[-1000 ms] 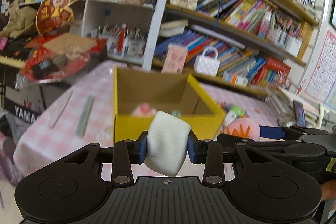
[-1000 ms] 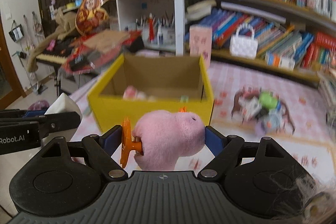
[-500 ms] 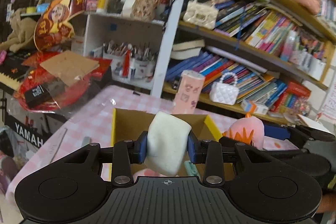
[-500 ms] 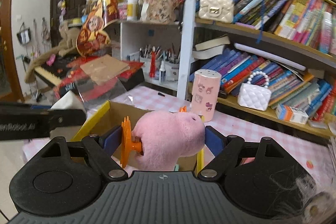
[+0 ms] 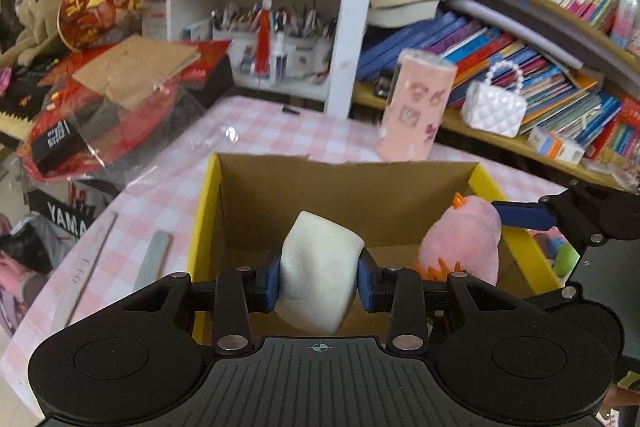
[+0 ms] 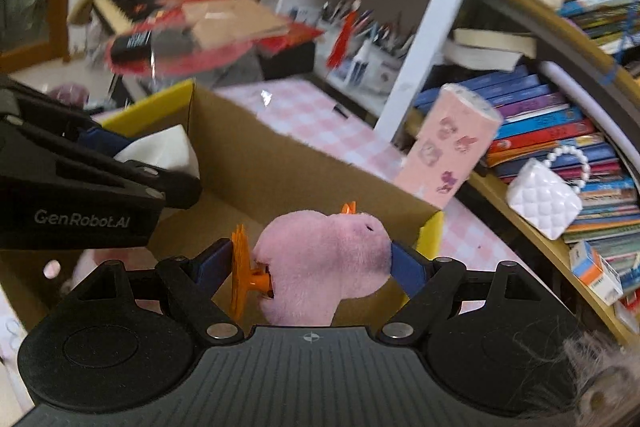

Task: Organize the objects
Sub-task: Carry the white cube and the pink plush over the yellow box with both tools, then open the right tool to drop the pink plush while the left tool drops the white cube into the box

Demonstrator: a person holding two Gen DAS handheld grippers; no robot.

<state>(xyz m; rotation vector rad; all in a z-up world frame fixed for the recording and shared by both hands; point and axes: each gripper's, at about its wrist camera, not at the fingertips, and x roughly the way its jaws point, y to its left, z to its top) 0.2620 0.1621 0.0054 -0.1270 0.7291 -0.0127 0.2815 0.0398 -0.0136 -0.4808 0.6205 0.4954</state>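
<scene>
A second ago both claws were low in front of the yellow cardboard box (image 5: 202,211), looking at its side. Now they are up over its open top. The left gripper (image 5: 319,277) pinches a soft white squishy block (image 5: 318,273) tight between its blue pads. The right gripper (image 6: 308,263) pinches a fluffy pink plush toy with orange spikes (image 6: 324,259) the same way. In the left view the pink toy (image 5: 464,243) hangs at about 3 o'clock from the white block, just inside the box's right wall.

I think this means both toys are ready to be let go into the box. Opening the claws looks like the next job.

The box sits on a table with a pink checked cloth (image 5: 256,127). A tall pink tube with cartoon stickers (image 5: 416,111) stands behind the box at about 1 o'clock. A small white quilted purse with a bead handle (image 5: 496,103) sits on the bookshelf at 2 o'clock. A grey flat stick (image 5: 150,261) and a ruler (image 5: 86,267) lie at 9 o'clock on the cloth.

The two claws are close together, so they could bump. Something pink lies low in the box already, too blurry to name.
</scene>
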